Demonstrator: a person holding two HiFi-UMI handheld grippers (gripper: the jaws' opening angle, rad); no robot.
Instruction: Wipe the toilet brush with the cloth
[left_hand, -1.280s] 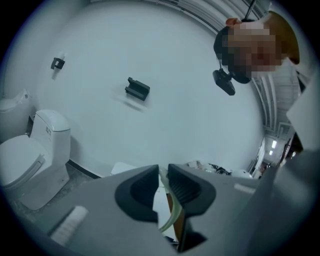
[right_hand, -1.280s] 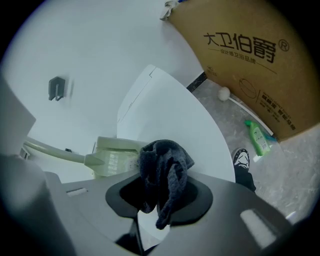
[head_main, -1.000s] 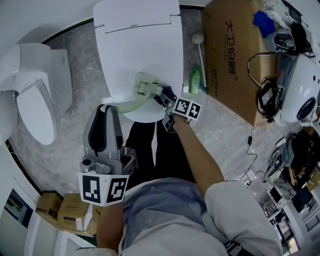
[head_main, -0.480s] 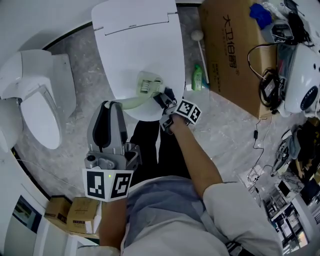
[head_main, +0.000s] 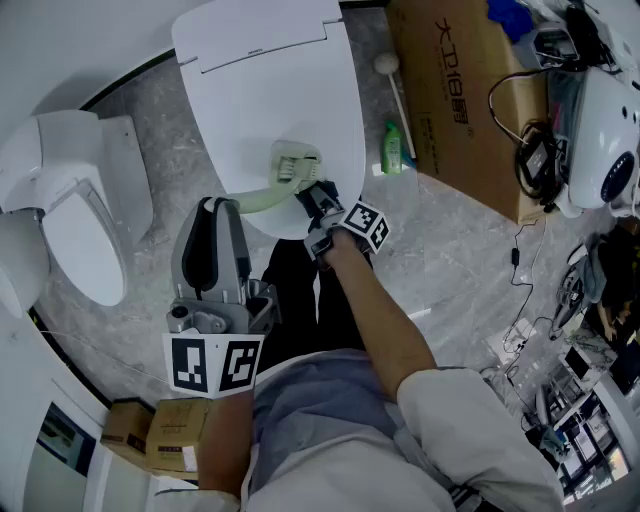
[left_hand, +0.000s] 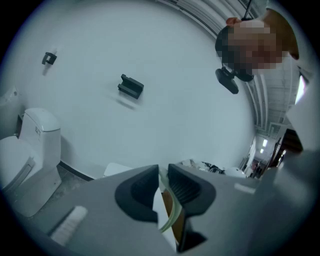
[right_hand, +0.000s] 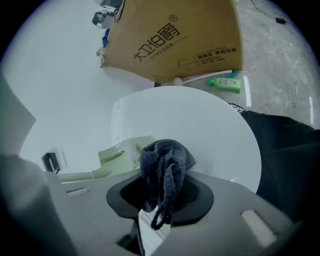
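Note:
A pale green toilet brush lies on the closed white toilet lid, its head toward the middle. Its curved handle runs back to my left gripper, which is shut on the handle's end. In the left gripper view a thin pale green strip shows between the nearly closed jaws of the left gripper. My right gripper is shut on a dark blue-grey cloth, held right beside the brush head over the lid.
A second white toilet stands to the left. A big cardboard box, a green bottle and a white-handled brush sit right of the toilet. Cables and a white device crowd the far right. Small boxes lie lower left.
My right gripper with the cloth has closed in toward the brush head. The left gripper keeps its hold on the handle; the head view has shifted slightly.

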